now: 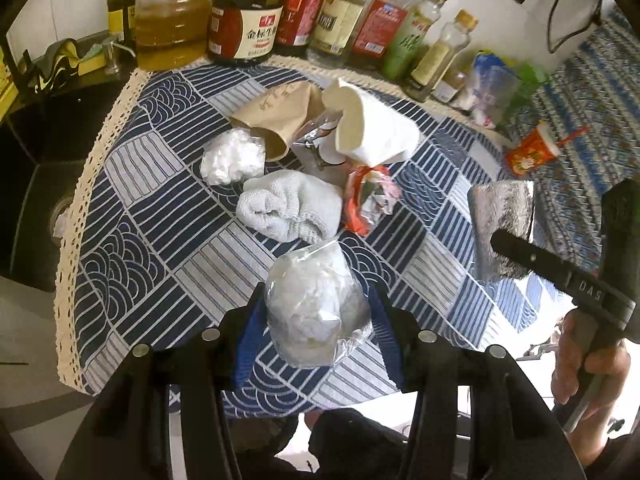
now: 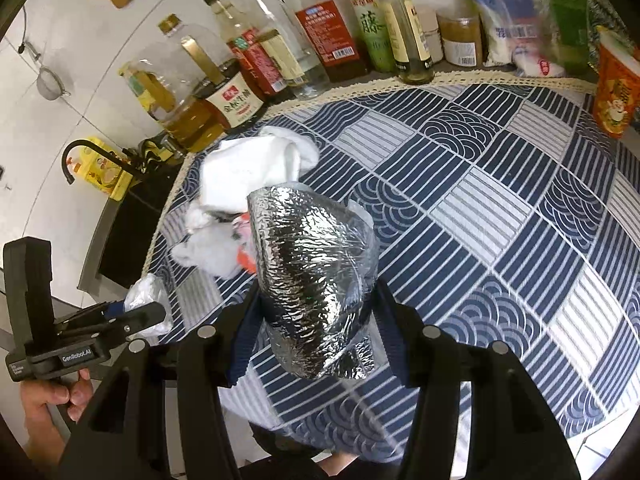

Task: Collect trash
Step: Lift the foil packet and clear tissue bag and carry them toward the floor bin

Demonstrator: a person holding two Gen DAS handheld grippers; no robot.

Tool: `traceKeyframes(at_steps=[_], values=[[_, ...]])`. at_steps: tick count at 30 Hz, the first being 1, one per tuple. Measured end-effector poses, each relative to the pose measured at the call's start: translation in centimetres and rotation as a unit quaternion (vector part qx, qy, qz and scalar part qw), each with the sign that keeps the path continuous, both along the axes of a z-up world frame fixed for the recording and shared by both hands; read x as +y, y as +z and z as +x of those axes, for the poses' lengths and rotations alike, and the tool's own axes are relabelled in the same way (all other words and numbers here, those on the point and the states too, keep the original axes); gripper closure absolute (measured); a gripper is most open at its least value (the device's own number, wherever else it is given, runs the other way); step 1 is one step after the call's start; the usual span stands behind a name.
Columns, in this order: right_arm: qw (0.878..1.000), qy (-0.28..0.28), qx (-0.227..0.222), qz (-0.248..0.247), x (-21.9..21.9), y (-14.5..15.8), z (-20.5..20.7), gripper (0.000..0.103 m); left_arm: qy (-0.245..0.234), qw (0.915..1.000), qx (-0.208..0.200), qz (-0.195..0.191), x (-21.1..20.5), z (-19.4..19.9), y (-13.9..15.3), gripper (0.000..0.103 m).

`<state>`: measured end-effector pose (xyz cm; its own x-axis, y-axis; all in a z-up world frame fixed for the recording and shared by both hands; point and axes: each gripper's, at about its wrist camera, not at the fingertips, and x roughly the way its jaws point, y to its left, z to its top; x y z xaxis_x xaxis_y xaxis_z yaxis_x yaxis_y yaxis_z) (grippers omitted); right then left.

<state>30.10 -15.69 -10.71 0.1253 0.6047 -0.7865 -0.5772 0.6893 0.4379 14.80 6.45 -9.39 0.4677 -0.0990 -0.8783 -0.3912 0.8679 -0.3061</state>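
My left gripper (image 1: 316, 316) is shut on a clear plastic bag of white crumpled paper (image 1: 316, 304), held above the blue patterned tablecloth (image 1: 160, 248). My right gripper (image 2: 316, 312) is shut on a silver foil bag (image 2: 316, 280), which also shows in the left wrist view (image 1: 502, 224). More trash lies in a pile on the cloth: a brown paper bag (image 1: 276, 116), a white paper bag (image 1: 372, 128), a small bag of tissue (image 1: 232, 156), a white towel (image 1: 288, 208) and a red-and-white wrapper (image 1: 370, 196).
A row of oil and sauce bottles (image 1: 248, 20) stands along the back wall. A black sink (image 1: 36, 184) lies left of the table. An orange cup with a straw (image 1: 530, 150) and plastic food bags (image 2: 516, 28) stand at the right.
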Motion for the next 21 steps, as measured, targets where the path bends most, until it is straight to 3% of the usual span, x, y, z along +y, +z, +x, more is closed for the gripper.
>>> traceKeyframes(at_steps=[9, 21], values=[[1.0, -0.007, -0.026, 0.008, -0.1, 2.8, -6.8, 0.049, -0.022, 0.9983, -0.054, -0.001, -0.3, -3.9, 2.9, 0.054], [0.998, -0.013, -0.054, 0.028, 0.6, 5.1, -14.8, 0.048, -0.052, 0.995, -0.085, 0.01, -0.5, -10.3, 4.9, 0.054]])
